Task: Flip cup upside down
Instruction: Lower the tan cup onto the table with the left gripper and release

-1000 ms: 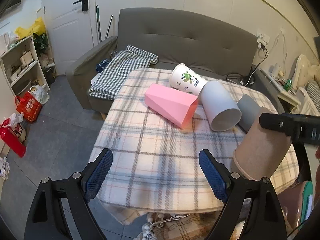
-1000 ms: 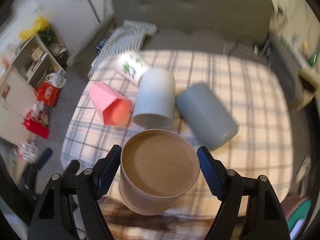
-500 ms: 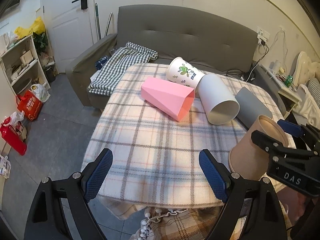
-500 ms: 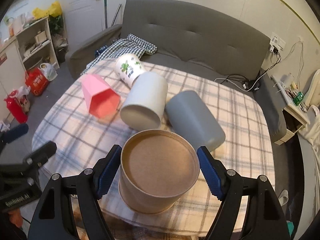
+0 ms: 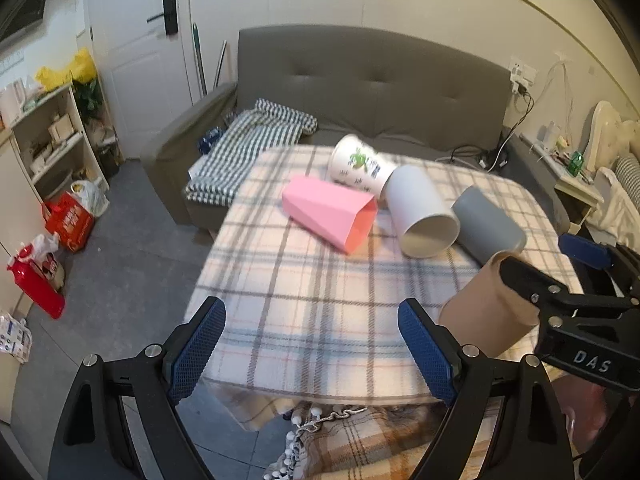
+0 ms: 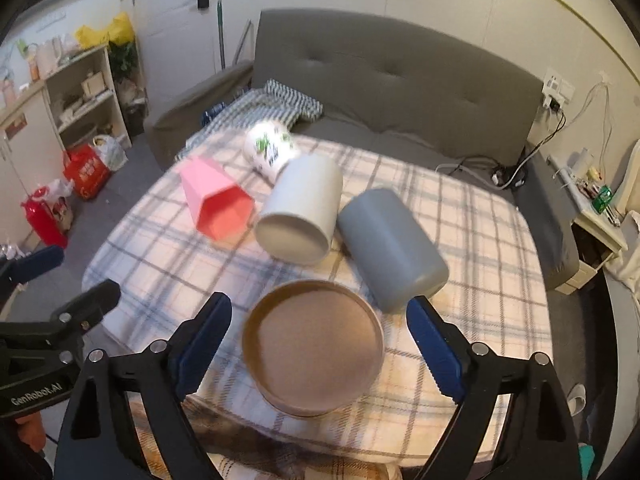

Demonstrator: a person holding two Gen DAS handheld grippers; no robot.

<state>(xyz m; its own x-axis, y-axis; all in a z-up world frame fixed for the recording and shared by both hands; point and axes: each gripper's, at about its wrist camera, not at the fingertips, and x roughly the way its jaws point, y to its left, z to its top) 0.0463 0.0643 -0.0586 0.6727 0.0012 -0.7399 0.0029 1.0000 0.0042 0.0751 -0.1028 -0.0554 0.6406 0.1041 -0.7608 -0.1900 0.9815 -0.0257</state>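
Note:
A brown paper cup point(image 6: 314, 346) stands upside down near the front edge of the plaid-covered table point(image 6: 480, 240), its flat base facing up. My right gripper point(image 6: 320, 344) is open, its blue pads point(image 6: 200, 350) apart from the cup on both sides. In the left wrist view the brown cup point(image 5: 486, 312) sits at the right with the right gripper point(image 5: 560, 276) around it. My left gripper point(image 5: 312, 354) is open and empty at the table's front edge point(image 5: 320, 384). A pink cup point(image 6: 216, 200), a printed white cup point(image 6: 270, 148), a plain white cup point(image 6: 300, 212) and a grey cup point(image 6: 390, 244) lie on their sides.
A grey sofa point(image 6: 400, 80) with a checked cloth point(image 5: 256, 144) stands behind the table. A shelf point(image 5: 48, 128) and red bags point(image 5: 68, 220) are on the floor at the left. A bedside table point(image 6: 592, 216) stands at the right.
The right gripper has opened and let go of the brown cup, which now stands base up on the table. Both grippers have drawn back a little from the table.

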